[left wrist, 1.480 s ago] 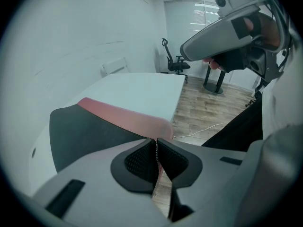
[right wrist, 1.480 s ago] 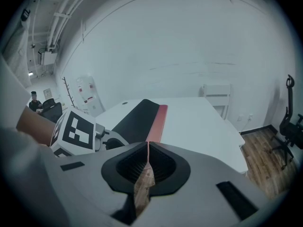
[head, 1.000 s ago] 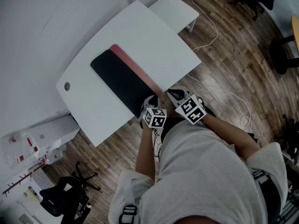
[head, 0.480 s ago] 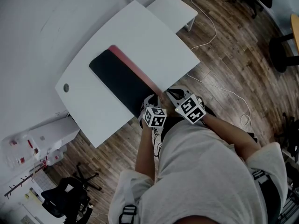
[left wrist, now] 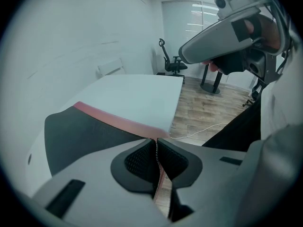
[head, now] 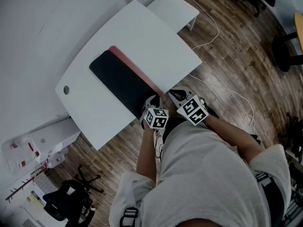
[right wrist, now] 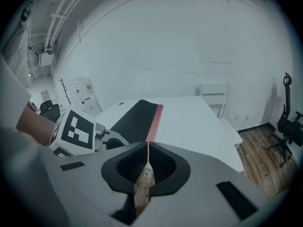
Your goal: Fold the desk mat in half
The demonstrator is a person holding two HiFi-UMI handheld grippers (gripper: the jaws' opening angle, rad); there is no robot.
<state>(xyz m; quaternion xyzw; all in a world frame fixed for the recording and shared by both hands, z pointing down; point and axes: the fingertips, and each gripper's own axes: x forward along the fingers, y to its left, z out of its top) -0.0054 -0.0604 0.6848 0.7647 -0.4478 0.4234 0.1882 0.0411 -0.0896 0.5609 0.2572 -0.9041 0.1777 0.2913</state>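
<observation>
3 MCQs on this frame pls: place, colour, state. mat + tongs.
1. Where on the mat do the left tongs and right tongs sit? A) far end B) middle C) near end, at the desk edge
2. The strip beside the mat's black face is: A) pink B) green C) yellow
3. The right tongs are: A) wide open B) shut on the mat's edge C) shut on nothing
Key: 1 C, both meet the mat at the desk's near edge; 2 A, head view shows pink; 3 B, right gripper view shows the thin edge pinched between the jaws.

Office, white desk [head: 142, 37], swivel chair [head: 64, 203], wood floor [head: 232, 65]
</observation>
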